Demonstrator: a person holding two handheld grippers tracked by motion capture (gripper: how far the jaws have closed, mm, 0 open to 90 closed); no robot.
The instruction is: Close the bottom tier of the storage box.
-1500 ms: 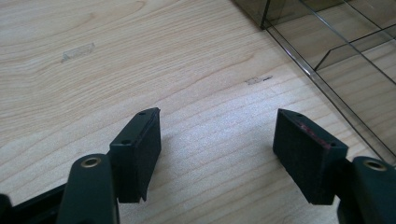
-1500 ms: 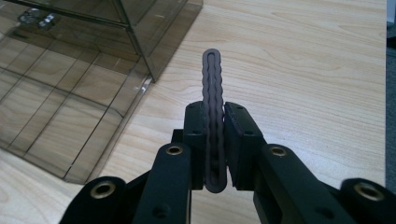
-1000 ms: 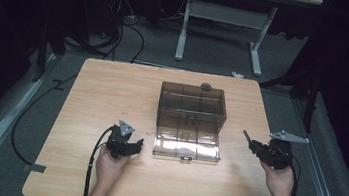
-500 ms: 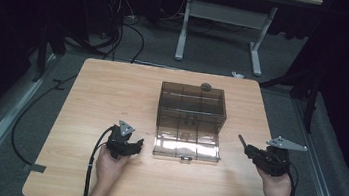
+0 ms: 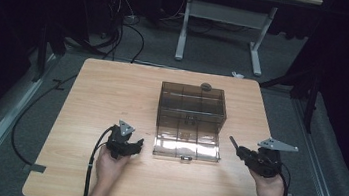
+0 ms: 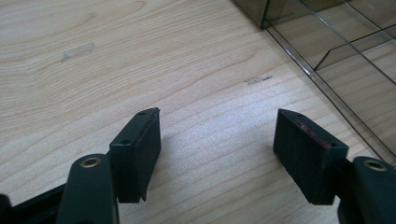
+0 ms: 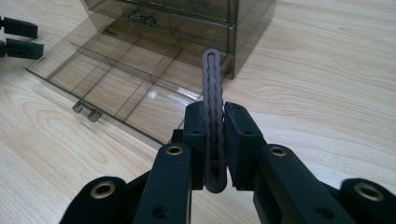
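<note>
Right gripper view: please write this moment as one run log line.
right gripper: shut on hair tie | left gripper: open | drawer: pulled out | box: on table

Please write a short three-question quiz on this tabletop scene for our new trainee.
1. True or false: the right gripper is shut on a thin, wavy, dark grey elastic band.
2. How do the jaws of the left gripper stand? A) pressed together B) apart with bare wooden table between them C) clamped on the drawer's latch
3. Fill in: the lowest drawer of the smoke-tinted clear plastic drawer cabinet on the light wooden table is pulled ____.

Key
1. True; the band stands upright between the pads.
2. B.
3. Out (open), towards the person; its divided compartments look empty.
</note>
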